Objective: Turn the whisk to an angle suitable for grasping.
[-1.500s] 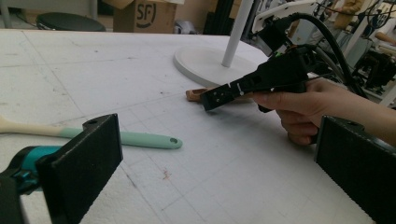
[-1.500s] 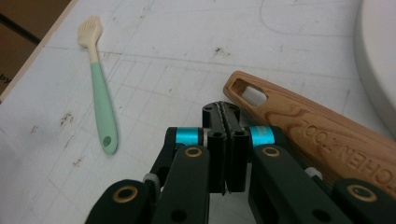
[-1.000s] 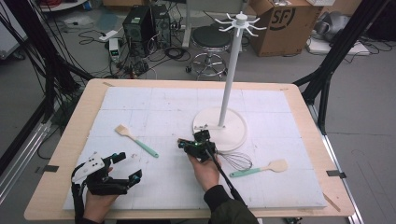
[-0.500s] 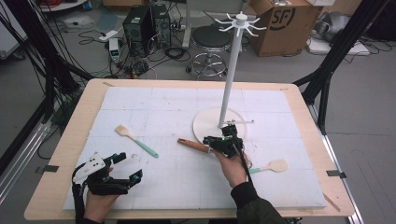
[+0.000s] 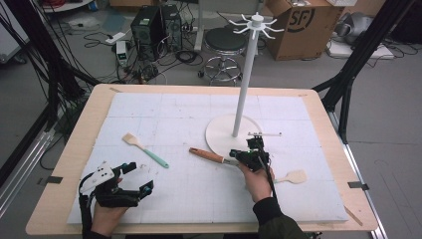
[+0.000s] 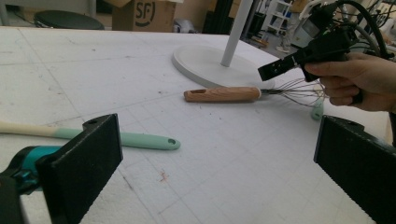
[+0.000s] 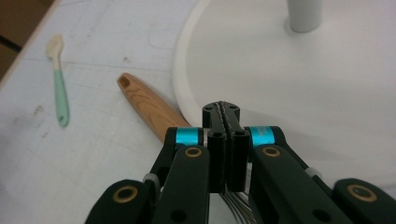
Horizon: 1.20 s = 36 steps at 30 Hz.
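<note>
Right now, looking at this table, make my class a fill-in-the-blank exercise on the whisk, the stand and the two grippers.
1. The right gripper has its jaws ____ on the whisk's wires.
2. The whisk has a handle made of ____.
3. The left gripper holds nothing; its jaws stand ____.
4. The whisk's wire end lies on the round white ____ of the stand.

Missing words: shut; wood; open; base

My right claw (image 7: 226,114) is black all over, with two flat jaws, a turquoise band just behind each and brass-coloured rivets down the linkage bars. A black cable trails back from it past my dark sleeve (image 5: 271,216). My left claw (image 5: 133,178) is black too, turquoise at the jaw mounts, with a pale three-cornered plate (image 5: 96,177) on top.
</note>
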Tool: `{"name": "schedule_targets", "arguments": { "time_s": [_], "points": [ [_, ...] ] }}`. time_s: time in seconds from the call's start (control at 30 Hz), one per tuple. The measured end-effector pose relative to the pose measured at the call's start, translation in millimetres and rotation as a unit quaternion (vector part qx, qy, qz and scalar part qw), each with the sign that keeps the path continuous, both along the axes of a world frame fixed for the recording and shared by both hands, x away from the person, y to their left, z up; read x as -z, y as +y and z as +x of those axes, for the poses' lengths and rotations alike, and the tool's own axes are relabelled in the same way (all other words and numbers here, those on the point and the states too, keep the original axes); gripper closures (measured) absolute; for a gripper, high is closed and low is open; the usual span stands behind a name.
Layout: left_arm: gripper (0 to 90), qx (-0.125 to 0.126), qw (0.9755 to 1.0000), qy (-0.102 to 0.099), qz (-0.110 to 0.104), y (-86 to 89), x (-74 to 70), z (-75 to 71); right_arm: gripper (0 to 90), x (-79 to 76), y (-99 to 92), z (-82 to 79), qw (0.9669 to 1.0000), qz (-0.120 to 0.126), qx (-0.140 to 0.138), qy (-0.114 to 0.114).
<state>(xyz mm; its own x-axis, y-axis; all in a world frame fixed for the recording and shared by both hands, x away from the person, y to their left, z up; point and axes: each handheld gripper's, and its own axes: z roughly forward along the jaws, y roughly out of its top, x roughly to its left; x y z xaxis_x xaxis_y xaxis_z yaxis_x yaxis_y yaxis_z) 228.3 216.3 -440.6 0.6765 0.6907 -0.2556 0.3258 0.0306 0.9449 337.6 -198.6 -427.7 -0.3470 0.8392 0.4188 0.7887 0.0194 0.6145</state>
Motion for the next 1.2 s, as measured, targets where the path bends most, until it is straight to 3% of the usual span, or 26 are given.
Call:
{"name": "schedule_targets", "arguments": {
  "time_s": [0.23,0.5,0.6,0.73,1.2],
  "points": [
    [1.7,0.004,1.0000,-0.001,0.001,-2.1,-0.1,1.8,89.9,2.8,2.1,-4.4,0.9989,-0.045,-0.007,0.004],
    [1.7,0.003,1.0000,-0.001,-0.001,-2.1,-0.2,1.8,89.9,-1.1,11.1,-12.2,0.9940,-0.104,-0.021,-0.024],
    [1.7,0.002,1.0000,0.000,-0.002,-2.1,-0.1,2.0,89.9,-2.7,12.7,-14.0,0.9929,-0.112,-0.028,-0.027],
    [1.7,0.003,1.0000,-0.001,-0.001,-2.3,-0.2,2.0,90.0,-3.6,12.0,-11.8,0.9942,-0.102,-0.034,-0.012],
    [1.7,0.002,1.0000,-0.001,-0.002,-1.3,-0.5,2.0,90.0,-1.8,16.5,0.1,0.9905,-0.127,-0.047,0.025]
  ]
}}
